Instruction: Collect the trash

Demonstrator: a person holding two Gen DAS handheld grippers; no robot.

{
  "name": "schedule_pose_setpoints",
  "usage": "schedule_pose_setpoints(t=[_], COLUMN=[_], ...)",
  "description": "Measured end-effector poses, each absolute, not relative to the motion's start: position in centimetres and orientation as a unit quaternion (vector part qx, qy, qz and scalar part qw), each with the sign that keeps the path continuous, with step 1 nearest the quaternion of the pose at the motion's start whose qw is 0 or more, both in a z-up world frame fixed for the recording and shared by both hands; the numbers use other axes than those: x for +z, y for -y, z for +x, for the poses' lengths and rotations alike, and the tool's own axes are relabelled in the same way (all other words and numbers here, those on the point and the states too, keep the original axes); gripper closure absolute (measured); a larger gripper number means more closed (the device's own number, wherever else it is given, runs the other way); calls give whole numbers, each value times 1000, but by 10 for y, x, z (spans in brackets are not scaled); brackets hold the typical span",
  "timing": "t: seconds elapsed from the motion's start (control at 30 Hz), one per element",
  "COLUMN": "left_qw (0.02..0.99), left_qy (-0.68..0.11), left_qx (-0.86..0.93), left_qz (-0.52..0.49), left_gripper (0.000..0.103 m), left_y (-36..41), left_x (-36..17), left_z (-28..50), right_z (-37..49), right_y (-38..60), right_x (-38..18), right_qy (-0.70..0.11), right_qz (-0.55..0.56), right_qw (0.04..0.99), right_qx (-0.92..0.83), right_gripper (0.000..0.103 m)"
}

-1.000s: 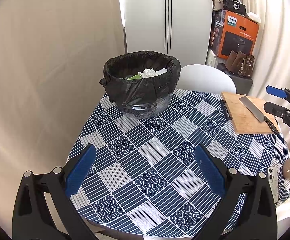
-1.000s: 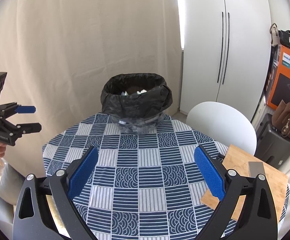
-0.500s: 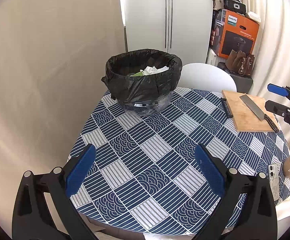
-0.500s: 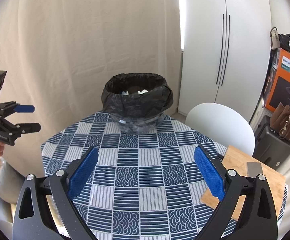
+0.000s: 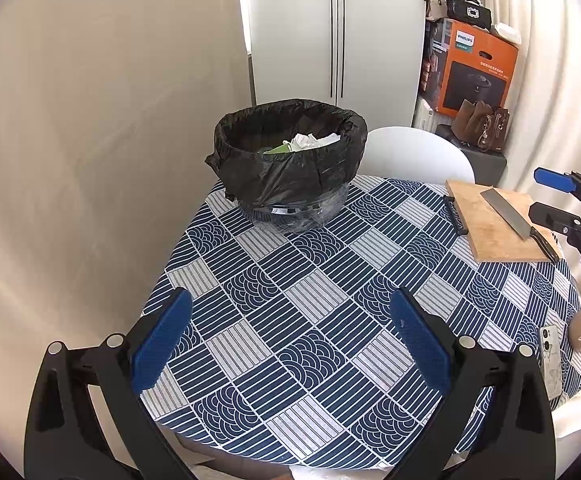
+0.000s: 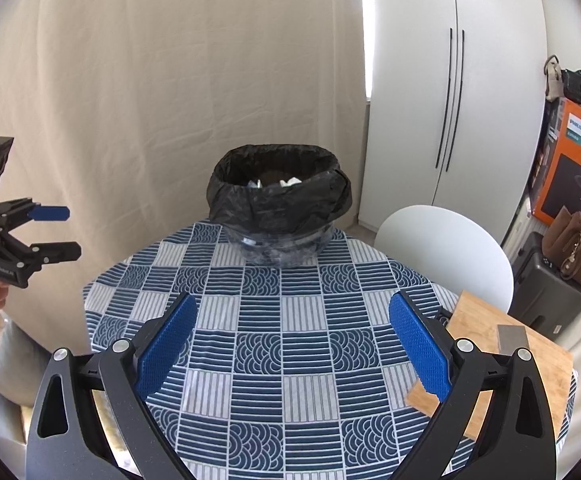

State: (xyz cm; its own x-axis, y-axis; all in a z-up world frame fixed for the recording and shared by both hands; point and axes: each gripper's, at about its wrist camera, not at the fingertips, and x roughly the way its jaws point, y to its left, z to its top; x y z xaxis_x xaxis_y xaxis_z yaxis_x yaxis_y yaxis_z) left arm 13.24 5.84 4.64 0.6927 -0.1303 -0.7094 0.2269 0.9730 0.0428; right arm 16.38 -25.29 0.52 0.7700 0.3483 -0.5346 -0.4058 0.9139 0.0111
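A bin lined with a black bag (image 5: pixel 290 160) stands at the far side of the round table (image 5: pixel 310 320); it also shows in the right wrist view (image 6: pixel 278 196). White crumpled paper and a green scrap (image 5: pixel 302 143) lie inside it. My left gripper (image 5: pixel 290 336) is open and empty, held back over the table's near edge. My right gripper (image 6: pixel 290 344) is open and empty above the near side of the table. Each gripper shows at the edge of the other's view, the right one (image 5: pixel 546 196) and the left one (image 6: pixel 56 232), both with jaws apart.
A wooden cutting board (image 5: pixel 494 232) with a cleaver (image 5: pixel 510 212) lies at the table's right. A phone (image 5: pixel 550 360) lies near the right edge. A white chair (image 5: pixel 414 156) stands behind the table. A white cabinet (image 5: pixel 338 32), an orange box (image 5: pixel 474 68) and bags stand beyond.
Both grippers have drawn back and up a little from the table; the bin looks farther away. Both stay open and empty.
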Motion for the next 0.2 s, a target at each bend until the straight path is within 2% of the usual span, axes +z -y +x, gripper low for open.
schedule_pose_setpoints(t=[0.2], left_qw=[918], left_qy=[-376], left_qx=[-100], left_qz=[71], left_gripper=[6], left_y=[-57], left_x=[47], left_z=[131], right_z=[163], right_y=[252], right_x=[4], right_qy=[-275], right_qz=[-54], right_qw=[939], right_qx=[200], right_gripper=[11])
